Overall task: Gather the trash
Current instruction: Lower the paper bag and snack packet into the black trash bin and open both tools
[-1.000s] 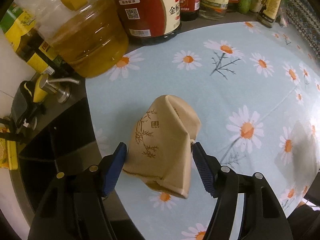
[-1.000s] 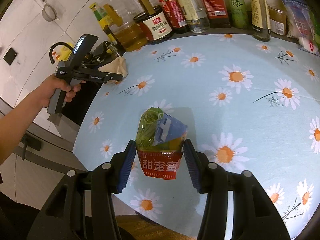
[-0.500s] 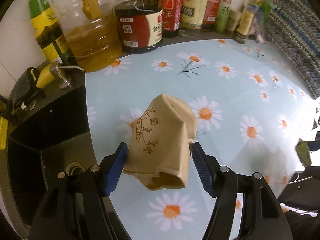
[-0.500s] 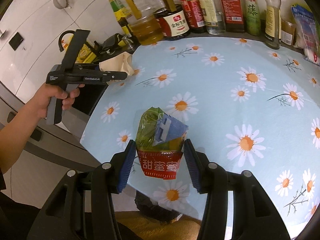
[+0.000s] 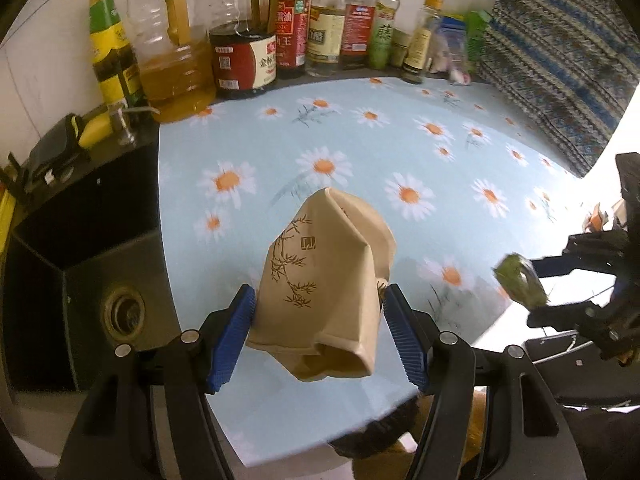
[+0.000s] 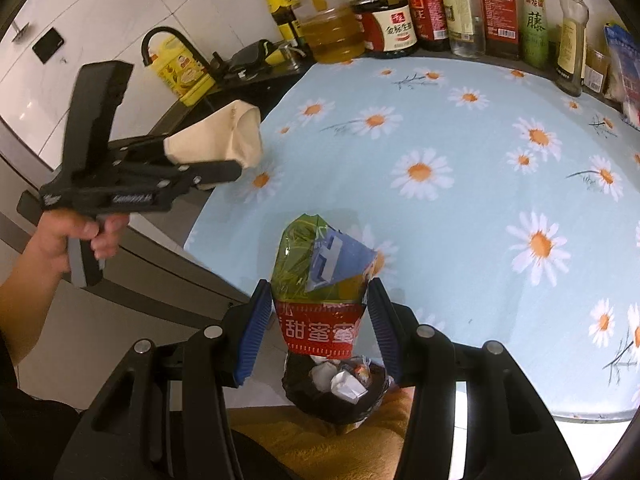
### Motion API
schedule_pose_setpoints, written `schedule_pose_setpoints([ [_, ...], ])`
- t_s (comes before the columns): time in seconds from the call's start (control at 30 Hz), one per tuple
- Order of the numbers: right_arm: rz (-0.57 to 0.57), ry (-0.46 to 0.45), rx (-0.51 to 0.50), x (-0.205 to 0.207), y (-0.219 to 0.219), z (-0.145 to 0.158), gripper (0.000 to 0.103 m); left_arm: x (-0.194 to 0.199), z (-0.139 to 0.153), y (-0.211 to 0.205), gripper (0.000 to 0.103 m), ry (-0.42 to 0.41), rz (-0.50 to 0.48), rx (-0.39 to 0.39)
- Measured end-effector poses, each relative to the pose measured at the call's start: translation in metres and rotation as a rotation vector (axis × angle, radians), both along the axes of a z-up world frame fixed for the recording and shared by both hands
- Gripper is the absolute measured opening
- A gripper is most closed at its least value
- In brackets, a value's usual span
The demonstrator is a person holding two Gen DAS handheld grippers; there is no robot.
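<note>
Pinching a tan paper bag (image 5: 324, 280), left tool (image 5: 320, 336) tilted downward over the table edge (image 5: 320, 432).

Two tongs (image 5: 318, 338) (image 6: 318, 328); one tan bag (image 5: 324, 300); one wrapper (image 6: 320, 300); one bin (image 6: 340, 388).

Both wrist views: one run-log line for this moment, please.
left gripper: shut on tan packet | right gripper: shut on snack wrapper | bin: below

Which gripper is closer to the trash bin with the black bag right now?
Right. The right gripper, holding the snack wrapper, hangs almost directly above the trash bin. The left gripper, holding the tan paper bag, is off toward the sink side.
</note>
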State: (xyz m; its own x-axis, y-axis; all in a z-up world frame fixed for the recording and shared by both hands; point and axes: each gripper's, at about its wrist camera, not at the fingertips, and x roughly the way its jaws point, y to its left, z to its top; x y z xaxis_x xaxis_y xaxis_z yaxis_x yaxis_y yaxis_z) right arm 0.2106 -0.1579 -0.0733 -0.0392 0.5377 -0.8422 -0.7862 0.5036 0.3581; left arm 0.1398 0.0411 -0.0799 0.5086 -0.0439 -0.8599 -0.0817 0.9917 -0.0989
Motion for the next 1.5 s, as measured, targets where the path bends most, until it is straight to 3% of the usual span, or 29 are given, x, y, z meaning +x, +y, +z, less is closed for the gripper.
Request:
schedule_pose_setpoints([
  [0.37,0.001,0.037,-0.024,-0.047,-0.005,-0.017,0.050,-0.071,-0.010,-0.025,0.064,-0.011,0.029,-0.074],
  [0.7,-0.012,0.104,-0.069,-0.079,-0.016,-0.048,0.050,-0.120,-0.053,-0.054,0.064,0.067,0.046,-0.164],
  [1.17,-0.001,0.176,-0.205,-0.096,-0.011,-0.123,0.050,-0.136,-0.121,-0.064,0.064,0.205,0.105,-0.237],
  [1.5,0.013,0.149,-0.293,-0.103,0.001,-0.179,0.050,-0.129,-0.187,-0.070,0.064,0.328,0.134,-0.254],
])
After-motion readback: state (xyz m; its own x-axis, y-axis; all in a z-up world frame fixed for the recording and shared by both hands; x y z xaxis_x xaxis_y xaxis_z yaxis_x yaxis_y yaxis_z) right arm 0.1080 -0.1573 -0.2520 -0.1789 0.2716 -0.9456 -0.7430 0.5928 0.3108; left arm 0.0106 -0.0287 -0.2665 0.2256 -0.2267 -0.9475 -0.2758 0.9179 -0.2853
